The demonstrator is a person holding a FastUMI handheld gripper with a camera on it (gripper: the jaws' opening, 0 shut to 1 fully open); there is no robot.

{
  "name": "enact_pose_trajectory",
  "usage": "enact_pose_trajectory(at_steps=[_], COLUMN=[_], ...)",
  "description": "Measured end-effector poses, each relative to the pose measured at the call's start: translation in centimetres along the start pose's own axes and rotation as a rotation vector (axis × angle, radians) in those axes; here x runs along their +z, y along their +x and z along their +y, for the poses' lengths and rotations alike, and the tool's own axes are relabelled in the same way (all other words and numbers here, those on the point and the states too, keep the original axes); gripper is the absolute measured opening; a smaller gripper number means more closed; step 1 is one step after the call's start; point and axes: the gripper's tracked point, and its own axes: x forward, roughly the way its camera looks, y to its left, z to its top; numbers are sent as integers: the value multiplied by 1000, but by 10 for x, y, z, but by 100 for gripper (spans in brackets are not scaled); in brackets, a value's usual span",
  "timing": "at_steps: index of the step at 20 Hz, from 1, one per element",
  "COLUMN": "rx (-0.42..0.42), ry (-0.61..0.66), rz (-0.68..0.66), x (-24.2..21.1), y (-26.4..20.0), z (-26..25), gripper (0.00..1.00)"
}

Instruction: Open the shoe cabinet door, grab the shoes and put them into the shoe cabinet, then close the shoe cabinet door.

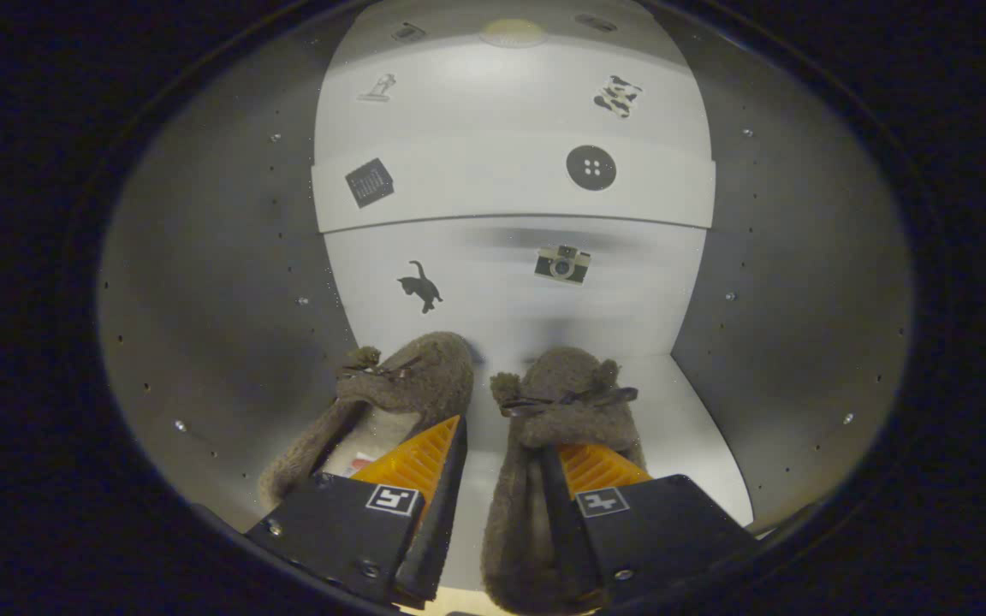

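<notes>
Two fuzzy brown slippers with small dark bows lie side by side on the white floor (690, 428) inside the shoe cabinet, toes toward the back wall. My gripper (503, 435) is open. Its left finger (420, 462) reaches into the opening of the left slipper (424, 376). Its right finger (596, 469) sits in the opening of the right slipper (561, 385). The right slipper's inner side wall stands between the fingers. A strip of white floor shows between that wall and the left finger. The left slipper's inner wall is hidden behind the left finger.
The cabinet's white back wall (493, 291) carries small stickers. A white shelf (510, 184) crosses it above the slippers. Grey side walls (228, 282) with rows of small holes close in on both sides (792, 282).
</notes>
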Motion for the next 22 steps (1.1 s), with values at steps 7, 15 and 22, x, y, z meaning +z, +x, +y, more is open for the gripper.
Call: enact_pose_trajectory(at_steps=[7,15,22], rx=[-11,45,87], ry=[-13,-77,-101], rz=[-72,-250,-394], x=[-5,-12,-42], y=[-53,-193,-346], z=[-6,13,17], gripper=[79,98,100])
